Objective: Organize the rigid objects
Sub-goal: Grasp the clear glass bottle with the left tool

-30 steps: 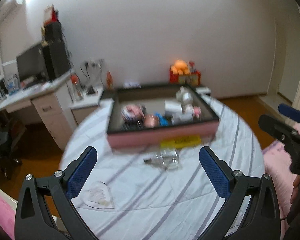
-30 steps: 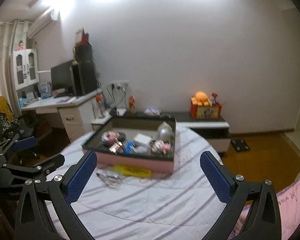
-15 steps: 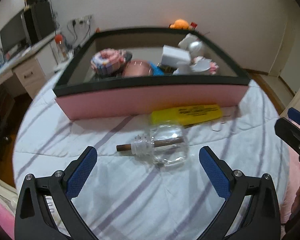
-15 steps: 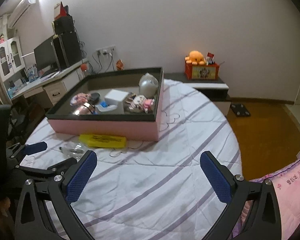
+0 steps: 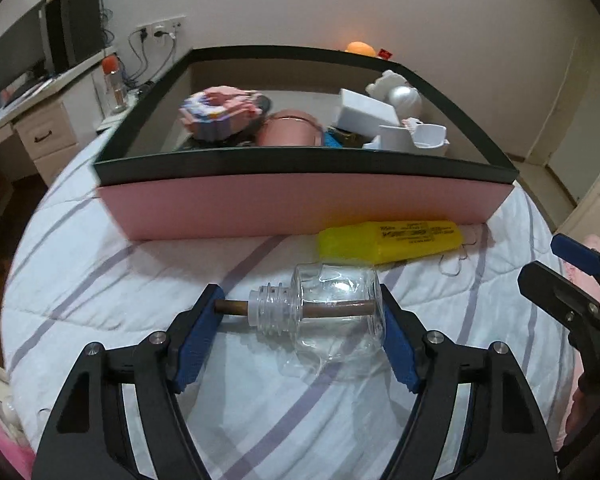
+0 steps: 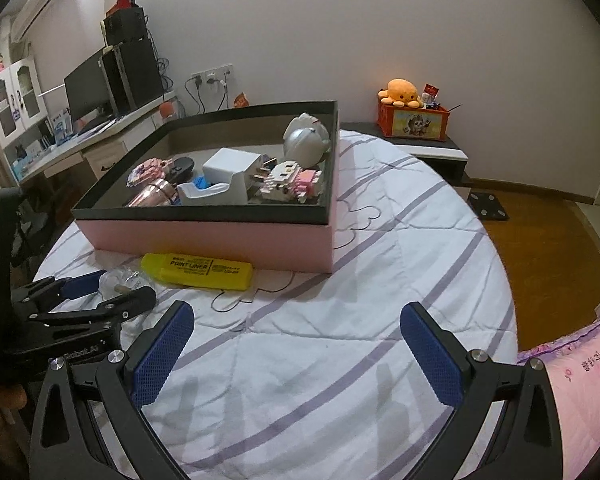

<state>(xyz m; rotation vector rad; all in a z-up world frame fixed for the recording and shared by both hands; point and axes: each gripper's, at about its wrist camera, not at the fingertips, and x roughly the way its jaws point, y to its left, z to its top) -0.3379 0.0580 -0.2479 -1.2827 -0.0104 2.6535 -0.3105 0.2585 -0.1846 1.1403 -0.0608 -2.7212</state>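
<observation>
A clear glass bottle (image 5: 336,312) with a brown wick through its neck lies on its side on the striped quilt. My left gripper (image 5: 298,310) straddles it lengthwise and its jaws are closing. One blue pad meets the wick's tip, the other the bottle's base. The right wrist view shows the same left gripper (image 6: 100,292) around the bottle (image 6: 116,278) at the far left. My right gripper (image 6: 296,344) hangs open over bare quilt, with nothing between its pads. A yellow highlighter (image 5: 392,240) lies against the pink box (image 5: 300,204).
The pink box has a black rim (image 6: 204,214) and holds several toys, a white box and a pink cup. The round bed's edge drops to a wooden floor (image 6: 540,248) on the right. A desk with a monitor (image 6: 88,94) stands at the left.
Both grippers came down towards the quilt. My left gripper moved forward over the bottle and its jaws narrowed onto the bottle's two ends. The right gripper stays wide.
</observation>
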